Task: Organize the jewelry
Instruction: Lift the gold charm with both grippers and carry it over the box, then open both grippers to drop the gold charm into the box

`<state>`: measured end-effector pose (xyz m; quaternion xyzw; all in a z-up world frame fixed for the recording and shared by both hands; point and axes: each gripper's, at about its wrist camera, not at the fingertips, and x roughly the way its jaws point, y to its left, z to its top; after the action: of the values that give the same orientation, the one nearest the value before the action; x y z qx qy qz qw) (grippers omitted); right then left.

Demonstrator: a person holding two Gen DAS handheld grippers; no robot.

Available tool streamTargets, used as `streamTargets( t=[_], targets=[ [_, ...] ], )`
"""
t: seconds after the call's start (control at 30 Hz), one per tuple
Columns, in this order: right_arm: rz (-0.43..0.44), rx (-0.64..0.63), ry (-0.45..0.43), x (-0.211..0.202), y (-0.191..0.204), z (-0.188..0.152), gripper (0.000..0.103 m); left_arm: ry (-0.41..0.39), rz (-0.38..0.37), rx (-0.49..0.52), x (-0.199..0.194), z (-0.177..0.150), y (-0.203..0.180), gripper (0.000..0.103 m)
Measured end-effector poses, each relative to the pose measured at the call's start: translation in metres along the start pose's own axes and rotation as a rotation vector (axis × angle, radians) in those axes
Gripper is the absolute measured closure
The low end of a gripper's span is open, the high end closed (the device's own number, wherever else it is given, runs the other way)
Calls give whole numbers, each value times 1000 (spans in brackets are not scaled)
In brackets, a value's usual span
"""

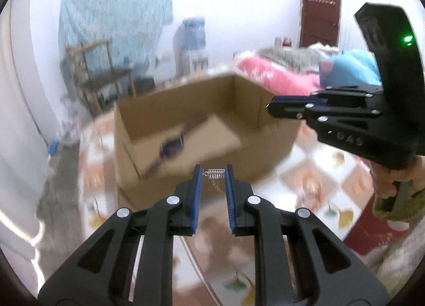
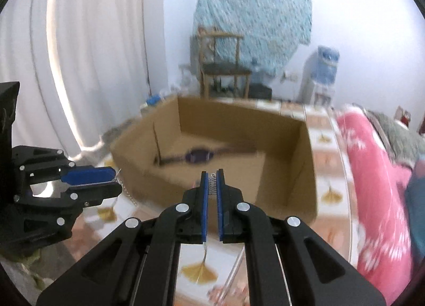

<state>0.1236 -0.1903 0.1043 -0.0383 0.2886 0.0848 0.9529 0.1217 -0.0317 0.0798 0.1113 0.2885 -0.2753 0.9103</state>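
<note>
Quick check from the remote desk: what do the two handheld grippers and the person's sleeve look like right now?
Both the left gripper and the right gripper are matte black, with angular cut-out linkage arms, round silver pivot screws and ribbed blue pads on the fingers. From the left view, the right unit has embossed lettering and a green light. The sleeve is olive green, patterned.

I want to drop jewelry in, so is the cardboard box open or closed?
Open. The cardboard box has no lid on top, and its inner walls and floor show, with a dark watch-like item lying inside.
</note>
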Motion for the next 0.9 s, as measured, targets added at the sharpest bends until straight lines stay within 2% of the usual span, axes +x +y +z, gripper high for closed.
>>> streamTargets(
  t=[0.1,0.17,0.23,0.3,0.37,0.43,0.53,0.67,0.8,0.87,0.9],
  targets=[
    [54,25,15,17,-23,28,97,-10,0,16,20,29,7,87],
    [93,51,62,38,-37,46,97,30,-5,6,38,41,15,87],
    [133,70,139,63,-53,60,97,100,-12,-31,64,50,25,87],
    [157,83,232,93,-59,67,97,199,-83,-79,92,54,38,87],
    [184,100,328,123,-68,70,97,288,-116,-109,115,55,48,87],
    [191,141,429,153,-77,69,97,338,-137,-128,132,52,52,87],
    [209,152,507,178,-79,66,97,389,-173,-172,154,57,60,87],
    [194,159,555,194,-77,61,97,447,-170,-206,170,56,67,87],
    [190,186,552,199,-84,62,95,474,-168,-248,179,53,73,86],
    [190,206,537,196,-89,65,85,474,-183,-295,179,52,82,84],
    [190,213,524,193,-91,67,83,472,-192,-319,179,51,86,80]
  ],
)
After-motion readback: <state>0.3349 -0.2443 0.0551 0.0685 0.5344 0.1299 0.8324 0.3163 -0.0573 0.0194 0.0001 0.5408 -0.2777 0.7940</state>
